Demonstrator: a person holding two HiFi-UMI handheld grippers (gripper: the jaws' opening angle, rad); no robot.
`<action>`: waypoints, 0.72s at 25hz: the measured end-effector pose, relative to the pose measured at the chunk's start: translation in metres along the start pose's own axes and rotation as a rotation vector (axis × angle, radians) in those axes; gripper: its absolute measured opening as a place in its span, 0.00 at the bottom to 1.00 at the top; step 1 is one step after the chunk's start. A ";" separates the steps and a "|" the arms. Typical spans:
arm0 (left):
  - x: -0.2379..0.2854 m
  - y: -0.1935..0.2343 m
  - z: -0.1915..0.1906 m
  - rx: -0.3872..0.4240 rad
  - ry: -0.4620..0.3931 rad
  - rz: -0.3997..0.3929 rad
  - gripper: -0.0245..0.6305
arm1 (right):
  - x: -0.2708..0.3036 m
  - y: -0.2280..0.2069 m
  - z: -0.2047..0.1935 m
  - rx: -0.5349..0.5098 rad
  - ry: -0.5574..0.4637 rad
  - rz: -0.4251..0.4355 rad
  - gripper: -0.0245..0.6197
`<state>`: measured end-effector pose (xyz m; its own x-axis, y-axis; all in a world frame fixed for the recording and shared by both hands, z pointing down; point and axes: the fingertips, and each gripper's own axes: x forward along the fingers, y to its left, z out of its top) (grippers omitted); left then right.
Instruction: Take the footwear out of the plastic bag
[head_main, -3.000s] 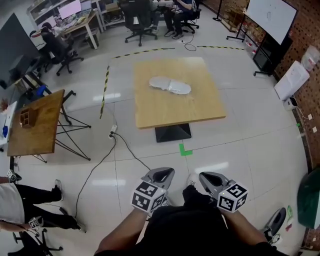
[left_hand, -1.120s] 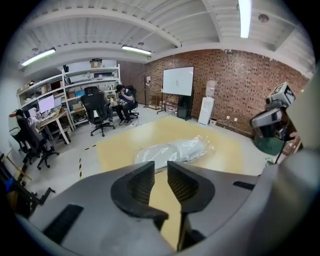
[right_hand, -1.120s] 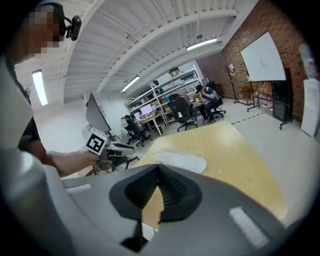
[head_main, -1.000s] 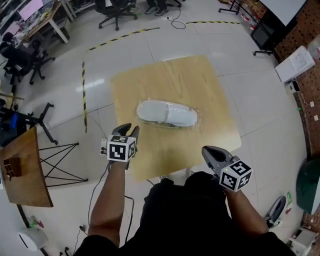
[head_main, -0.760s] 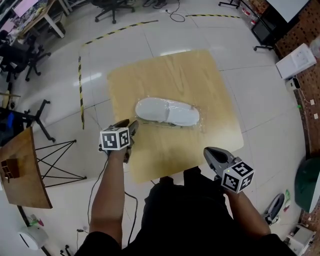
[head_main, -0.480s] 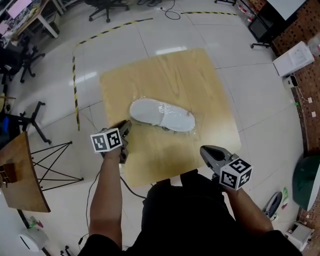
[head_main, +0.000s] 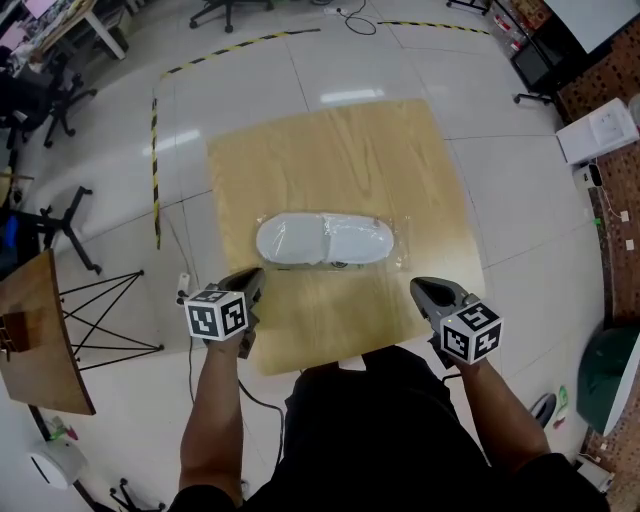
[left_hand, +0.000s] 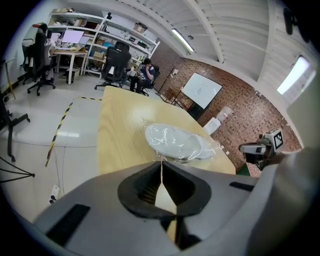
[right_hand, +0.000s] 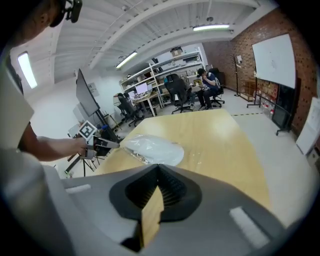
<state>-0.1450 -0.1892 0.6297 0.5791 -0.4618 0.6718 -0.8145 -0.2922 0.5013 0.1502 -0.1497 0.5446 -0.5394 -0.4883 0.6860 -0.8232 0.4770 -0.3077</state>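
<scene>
Head view: I'm seeing footwear (head_main: 322, 240) lying inside plastic bag (head_main: 396, 226), mid table (head_main: 340, 150).
L gripper (head_main: 250, 273): jaws sitting together, nothing btwn; hanging at near edge, apart from bag.
R gripper (head_main: 421, 284): jaws pressing together, empty, also at near edge.

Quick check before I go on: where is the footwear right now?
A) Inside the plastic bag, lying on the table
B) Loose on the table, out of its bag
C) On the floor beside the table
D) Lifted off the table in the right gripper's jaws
A: the white footwear shows through the clear plastic bag wrapped around it, and the bag lies flat on the wooden table.
</scene>
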 end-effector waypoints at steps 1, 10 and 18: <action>-0.005 -0.002 -0.006 0.014 0.005 0.004 0.06 | 0.004 -0.004 -0.002 -0.025 0.015 -0.007 0.04; -0.043 -0.005 -0.047 0.098 0.062 0.025 0.06 | 0.039 -0.016 0.007 -0.043 0.060 0.024 0.04; -0.062 0.016 -0.075 0.087 0.088 0.089 0.06 | 0.095 -0.033 0.018 0.017 0.106 0.064 0.05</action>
<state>-0.1913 -0.1026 0.6368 0.5020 -0.4150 0.7588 -0.8607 -0.3264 0.3908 0.1229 -0.2253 0.6079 -0.5701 -0.3765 0.7302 -0.7908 0.4922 -0.3637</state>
